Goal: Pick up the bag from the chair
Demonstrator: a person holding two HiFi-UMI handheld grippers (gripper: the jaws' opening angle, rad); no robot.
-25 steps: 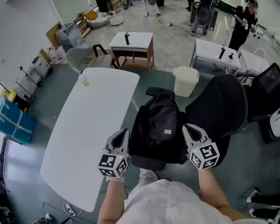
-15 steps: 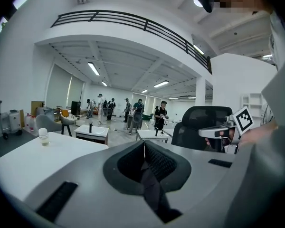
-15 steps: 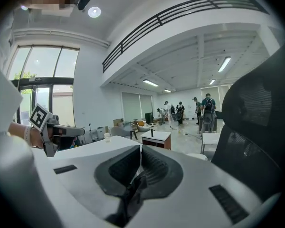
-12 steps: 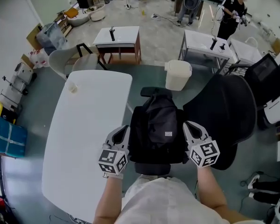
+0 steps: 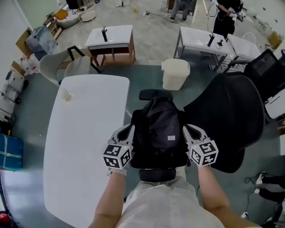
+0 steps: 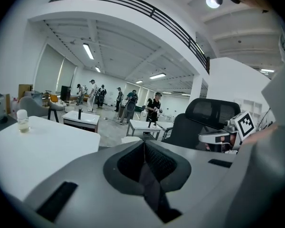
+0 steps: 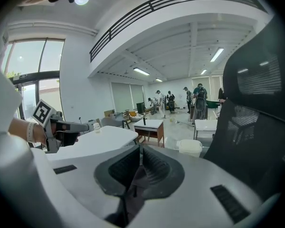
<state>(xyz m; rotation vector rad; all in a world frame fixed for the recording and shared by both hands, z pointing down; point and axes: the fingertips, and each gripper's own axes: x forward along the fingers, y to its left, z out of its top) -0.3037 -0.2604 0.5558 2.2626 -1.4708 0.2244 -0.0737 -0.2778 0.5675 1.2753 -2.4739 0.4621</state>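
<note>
A black backpack (image 5: pixel 160 126) stands upright on the black chair (image 5: pixel 156 175) right in front of me in the head view. My left gripper (image 5: pixel 127 129) hangs just off the bag's left side and my right gripper (image 5: pixel 188 129) just off its right side, neither touching it. In the left gripper view the left gripper (image 6: pixel 143 142) has its jaws closed tip to tip with nothing in them. The right gripper (image 7: pixel 140 147) is shut and empty as well in its own view. Neither gripper view shows the bag.
A long white table (image 5: pixel 80 141) with a small cup (image 5: pixel 66 96) runs along the left. A big black office chair (image 5: pixel 230 118) crowds the right. A white bin (image 5: pixel 175 74) stands beyond the bag. Small tables (image 5: pixel 109 37) and people are farther back.
Both grippers have moved forward and inward, closer to the two sides of the backpack. The head view has shifted forward over the chair.
</note>
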